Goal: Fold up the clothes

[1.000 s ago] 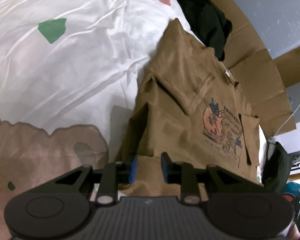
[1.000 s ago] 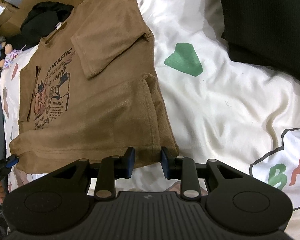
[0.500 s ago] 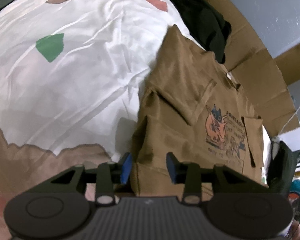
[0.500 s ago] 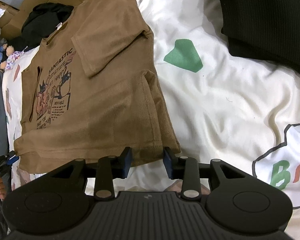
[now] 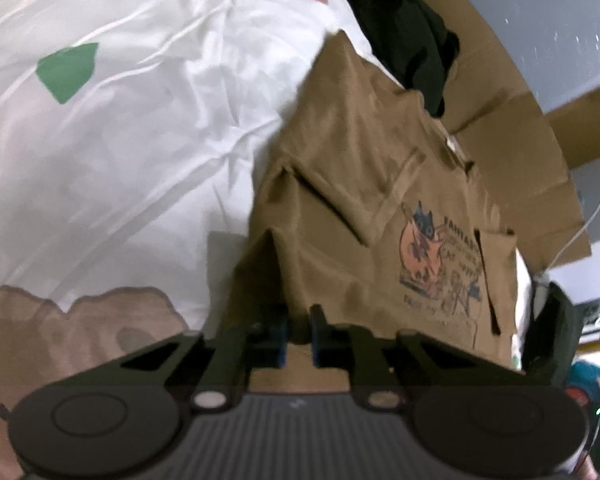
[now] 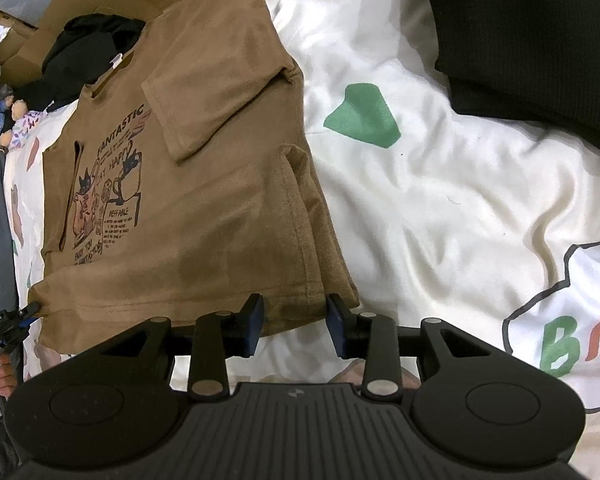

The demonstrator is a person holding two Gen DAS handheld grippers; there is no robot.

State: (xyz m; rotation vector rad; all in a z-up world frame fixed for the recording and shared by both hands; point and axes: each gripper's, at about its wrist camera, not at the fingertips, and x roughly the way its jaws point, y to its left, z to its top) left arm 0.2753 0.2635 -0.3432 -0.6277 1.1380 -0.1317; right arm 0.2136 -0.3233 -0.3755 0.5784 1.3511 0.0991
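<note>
A brown T-shirt (image 6: 204, 184) with a cat print lies on a white patterned bedsheet (image 6: 440, 200), sleeves and sides folded inward. It also shows in the left wrist view (image 5: 364, 208). My left gripper (image 5: 298, 336) is shut on the shirt's bottom hem at one corner and lifts it slightly. My right gripper (image 6: 294, 320) is open, its fingers straddling the hem near the other bottom corner. The left gripper also shows at the left edge of the right wrist view (image 6: 24, 312).
A black garment (image 6: 540, 40) lies on the bed at the upper right. Another black garment (image 5: 400, 32) sits beyond the shirt's collar beside flattened cardboard (image 5: 512, 128). Soft toys (image 6: 4, 120) lie at the far left.
My left gripper opened, moved onto the hem, then closed on it and raised the cloth. My right gripper opened wider around the hem.
</note>
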